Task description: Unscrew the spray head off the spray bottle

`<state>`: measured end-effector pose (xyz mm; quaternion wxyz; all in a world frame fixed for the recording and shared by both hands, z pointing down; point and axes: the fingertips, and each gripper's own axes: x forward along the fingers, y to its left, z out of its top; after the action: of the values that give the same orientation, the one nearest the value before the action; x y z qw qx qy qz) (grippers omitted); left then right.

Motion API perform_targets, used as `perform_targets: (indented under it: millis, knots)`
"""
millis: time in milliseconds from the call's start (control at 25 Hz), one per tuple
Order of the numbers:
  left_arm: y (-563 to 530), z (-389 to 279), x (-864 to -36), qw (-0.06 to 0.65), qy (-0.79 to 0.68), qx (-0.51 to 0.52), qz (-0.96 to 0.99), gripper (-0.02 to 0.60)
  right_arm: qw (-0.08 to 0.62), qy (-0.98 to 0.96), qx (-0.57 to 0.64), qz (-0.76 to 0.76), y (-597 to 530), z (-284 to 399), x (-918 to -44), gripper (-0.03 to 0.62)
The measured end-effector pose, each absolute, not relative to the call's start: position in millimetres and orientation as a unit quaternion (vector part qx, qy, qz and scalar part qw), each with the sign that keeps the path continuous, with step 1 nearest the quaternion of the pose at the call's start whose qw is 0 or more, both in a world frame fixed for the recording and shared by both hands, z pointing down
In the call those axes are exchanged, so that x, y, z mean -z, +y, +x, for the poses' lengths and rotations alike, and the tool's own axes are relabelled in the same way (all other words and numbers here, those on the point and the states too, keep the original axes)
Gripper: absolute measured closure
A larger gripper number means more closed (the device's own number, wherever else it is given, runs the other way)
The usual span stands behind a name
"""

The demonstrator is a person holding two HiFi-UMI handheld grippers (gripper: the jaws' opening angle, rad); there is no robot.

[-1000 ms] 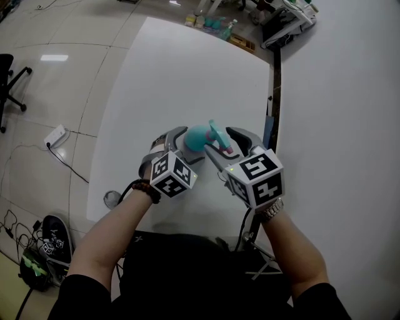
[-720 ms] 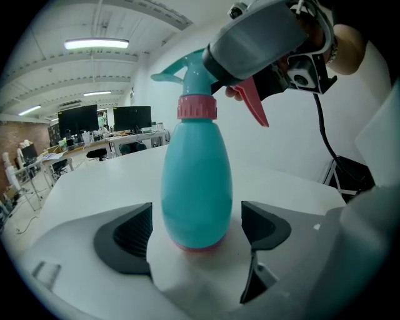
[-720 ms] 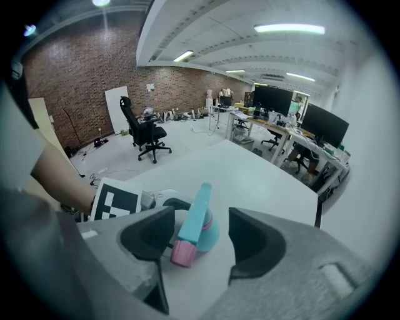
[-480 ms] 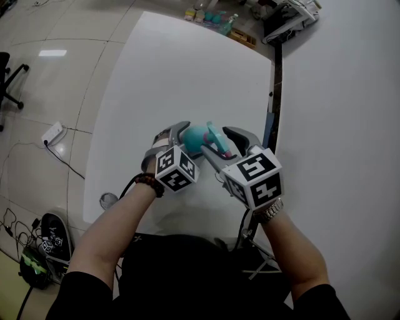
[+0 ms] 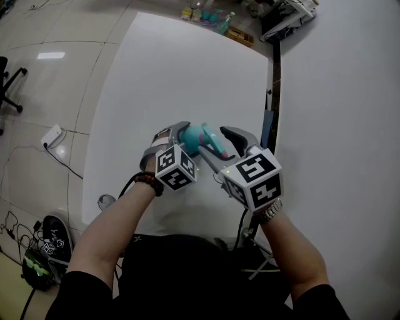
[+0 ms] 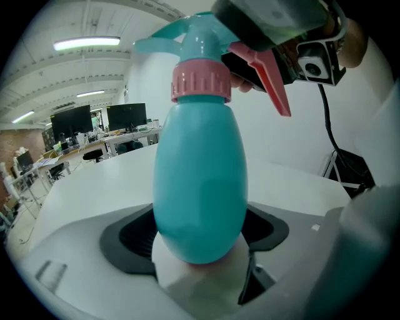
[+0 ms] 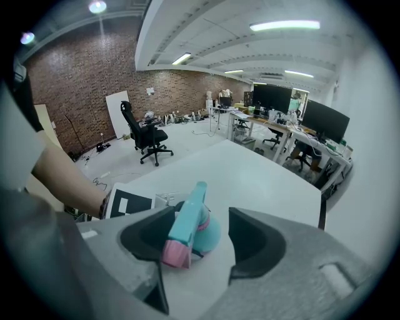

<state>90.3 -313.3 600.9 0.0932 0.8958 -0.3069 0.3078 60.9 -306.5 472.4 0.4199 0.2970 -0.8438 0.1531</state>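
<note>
The teal spray bottle (image 5: 194,137) is held over the white table (image 5: 175,75), with my left gripper (image 5: 187,134) shut on its round body. In the left gripper view the bottle (image 6: 200,187) stands upright between the dark pads, under its pink collar (image 6: 201,82) and teal spray head (image 6: 197,34); the pink trigger (image 6: 272,81) points right. My right gripper (image 5: 219,142) straddles the spray head (image 5: 212,139). In the right gripper view the head (image 7: 187,219) lies against the left jaw with a gap to the right one, so the right gripper (image 7: 200,237) is open.
Small bottles and boxes (image 5: 212,17) stand at the table's far end. A dark gap (image 5: 273,94) separates it from a second white table (image 5: 337,94) on the right. A power strip (image 5: 55,134) and an office chair (image 5: 9,81) are on the floor to the left.
My left gripper has moved a little toward the right gripper with the bottle, so more of the bottle is hidden behind the jaws. The right gripper has stayed put.
</note>
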Motion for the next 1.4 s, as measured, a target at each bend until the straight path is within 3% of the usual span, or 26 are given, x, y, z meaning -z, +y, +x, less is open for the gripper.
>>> perform_targets:
  millis: [400,840,1400]
  knots:
    - [-302.3,83.5,-598.5,0.083,-0.302,-0.359,0.879,0.156,0.410,-0.850,-0.149,0.295,-300.5,65.4,-464.0,0.342]
    - [-291.3,68.9,-573.0,-0.027,-0.297,-0.446,0.844,0.158,0.399,-0.858,-0.167,0.278,-279.1,76.1,-452.9,0.342]
    - [-271.3,55.1,-541.9,-0.133,-0.303,-0.522,0.786,0.158,0.335,-0.863,-0.256,0.279,-244.6,85.6,-439.6,0.353]
